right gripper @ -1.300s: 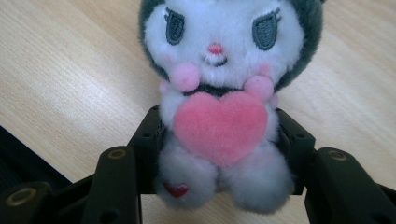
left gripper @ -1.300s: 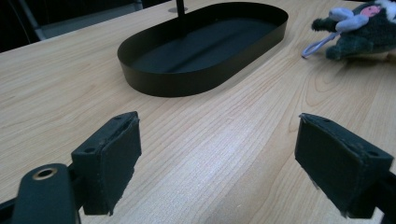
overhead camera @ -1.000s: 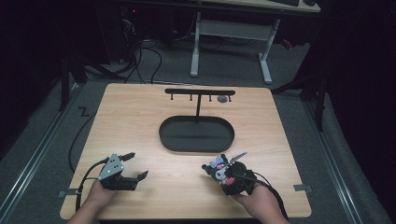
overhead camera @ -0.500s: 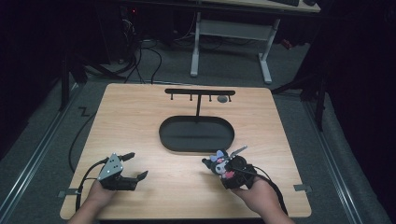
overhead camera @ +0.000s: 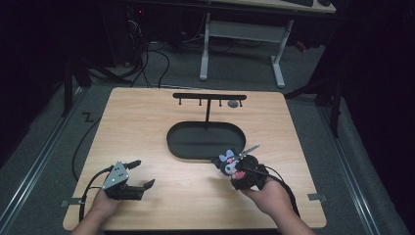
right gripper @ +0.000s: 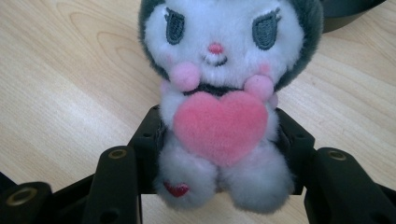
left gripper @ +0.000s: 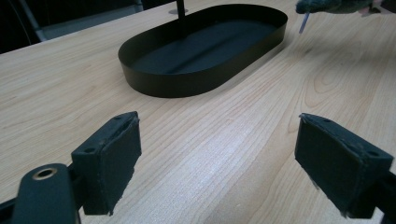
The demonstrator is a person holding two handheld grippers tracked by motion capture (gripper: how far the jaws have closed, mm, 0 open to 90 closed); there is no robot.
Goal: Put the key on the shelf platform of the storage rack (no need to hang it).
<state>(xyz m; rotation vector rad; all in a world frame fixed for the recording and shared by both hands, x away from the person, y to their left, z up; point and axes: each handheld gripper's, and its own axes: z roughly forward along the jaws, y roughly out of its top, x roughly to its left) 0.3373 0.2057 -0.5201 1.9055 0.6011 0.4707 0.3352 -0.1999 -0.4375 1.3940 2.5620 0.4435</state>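
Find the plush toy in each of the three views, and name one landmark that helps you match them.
High view: plush toy right of centre, held by the right gripper.
Left gripper view: top right corner, a dark edge.
Right gripper view: centre, between the jaws.
Shared landmark: black oval tray.

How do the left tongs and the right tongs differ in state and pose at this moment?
The left tongs stand wide open with nothing but bare table between their jaws; the right tongs are shut on the plush toy, pressing its body from both sides. In the high view the left tongs sit well left of the black oval tray, while the right tongs are close to its near right rim. Both are hand-held over the table's near edge.
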